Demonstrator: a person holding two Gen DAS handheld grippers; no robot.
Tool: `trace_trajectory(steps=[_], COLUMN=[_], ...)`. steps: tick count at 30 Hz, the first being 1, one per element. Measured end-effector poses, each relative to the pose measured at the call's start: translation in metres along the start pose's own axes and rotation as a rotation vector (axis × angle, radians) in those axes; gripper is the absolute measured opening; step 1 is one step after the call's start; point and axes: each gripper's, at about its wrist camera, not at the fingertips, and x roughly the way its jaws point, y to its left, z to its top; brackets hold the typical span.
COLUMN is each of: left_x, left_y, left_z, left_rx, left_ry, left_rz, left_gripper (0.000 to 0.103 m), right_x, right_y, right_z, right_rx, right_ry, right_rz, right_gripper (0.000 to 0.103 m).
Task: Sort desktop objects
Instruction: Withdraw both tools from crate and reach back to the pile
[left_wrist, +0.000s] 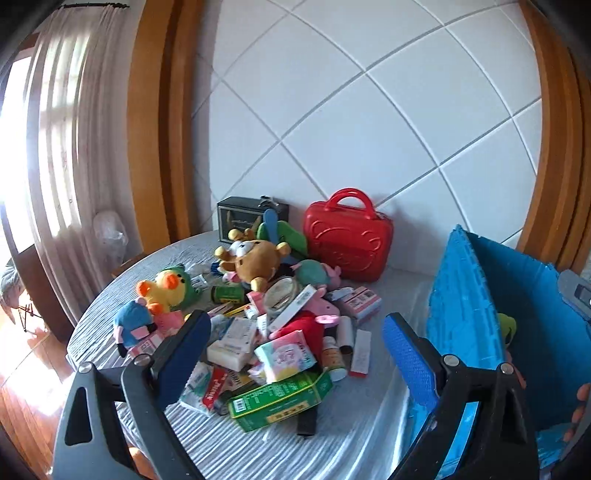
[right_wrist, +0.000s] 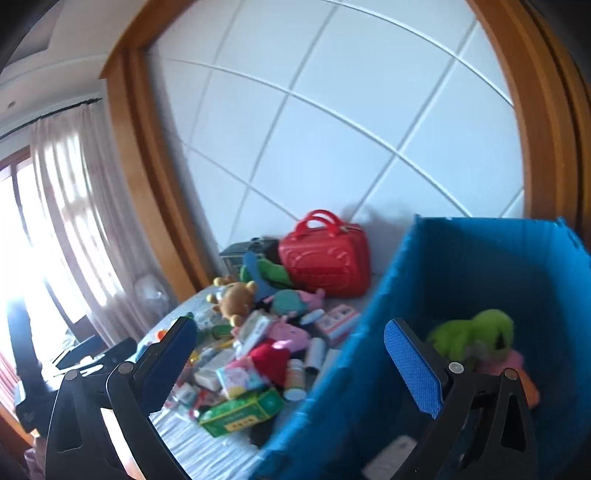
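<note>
Both grippers spread, empty: left gripper over clutter pile; right gripper at blue bin (green plush inside). Topmost item best lifted first.

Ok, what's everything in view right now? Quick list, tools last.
Bin: one, blue, right side of table.
Green plush: one, inside the bin.
Red case: one, back of table against the wall.
Black box: one, left of the red case.
Brown bear: one, top of the pile.
Yellow duck: one, left of the pile.
Green carton: one, front of the pile.
Table: one, grey striped cloth.
Left gripper: jaws open, above the pile.
Right gripper: jaws open, at the bin.
</note>
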Motion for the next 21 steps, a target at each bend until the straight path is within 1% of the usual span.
trace_trajectory(steps=[2, 5, 7, 9, 12, 14, 18, 21], left_x=[0.006, 0.018, 0.029, 0.047, 0.078, 0.100, 0.138, 0.158], left_y=[0.034, 0.086, 0.118, 0.145, 0.179, 0.196, 0.215, 0.218], left_z=[-0.008, -0.021, -0.029, -0.038, -0.054, -0.068, -0.095, -0.113], left_rx=[0.007, 0.018, 0.030, 0.047, 0.056, 0.062, 0.070, 0.072], left_ry=[0.012, 0.013, 0.025, 0.060, 0.130, 0.182, 0.280, 0.323], left_rz=[0.015, 0.040, 0.044, 0.031, 0.004, -0.005, -0.029, -0.043], left_gripper=[0.095, 0.095, 0.095, 0.095, 0.095, 0.095, 0.095, 0.094], right_x=[0.012, 0.039, 0.057, 0.080, 0.116, 0.135, 0.170, 0.190], right_y=[0.034, 0.079, 0.101, 0.117, 0.131, 0.134, 0.133, 0.128], right_z=[-0.008, -0.019, -0.030, -0.044, -0.069, -0.086, -0.125, -0.154], right_rx=[-0.032, -0.049, -0.040, -0.025, 0.009, 0.035, 0.071, 0.091], right_ry=[-0.008, 0.013, 0.029, 0.064, 0.138, 0.192, 0.314, 0.392], right_rz=[-0.003, 0.005, -0.006, -0.019, -0.077, -0.103, -0.156, -0.188], right_gripper=[0.103, 0.103, 0.103, 0.103, 0.103, 0.103, 0.103, 0.103])
